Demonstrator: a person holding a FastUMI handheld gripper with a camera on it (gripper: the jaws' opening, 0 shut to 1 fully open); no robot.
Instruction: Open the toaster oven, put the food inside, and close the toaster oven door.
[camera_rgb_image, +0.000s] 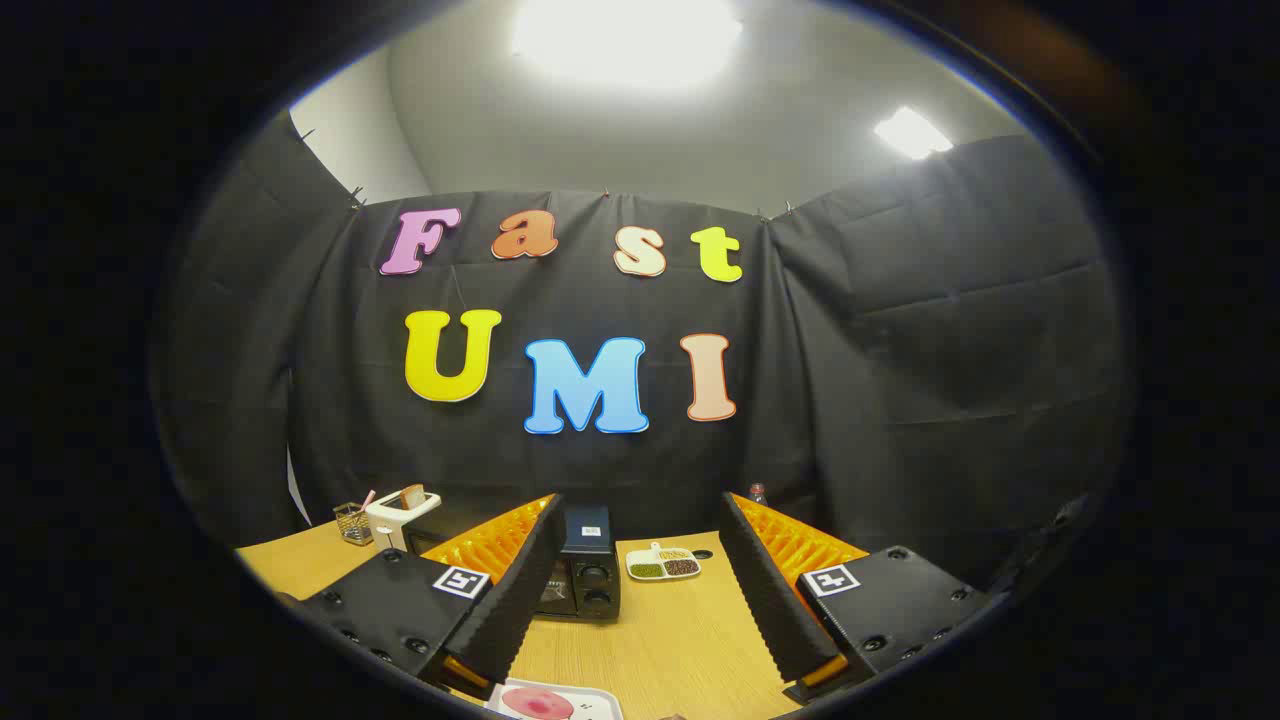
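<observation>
Currently gripper (640, 590) wide open, holding nothing, raised above wooden table (660, 640). Black toaster oven (585, 575) sits just ahead between fingers, partly behind the left one, door shut. White tray with pink food (555, 703) under the fingers. Divided dish (663, 563) beyond, beside oven.

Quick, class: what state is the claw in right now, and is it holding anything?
Claw: open, fingers wide apart, holding nothing; the oven sits beyond them on the table.
</observation>
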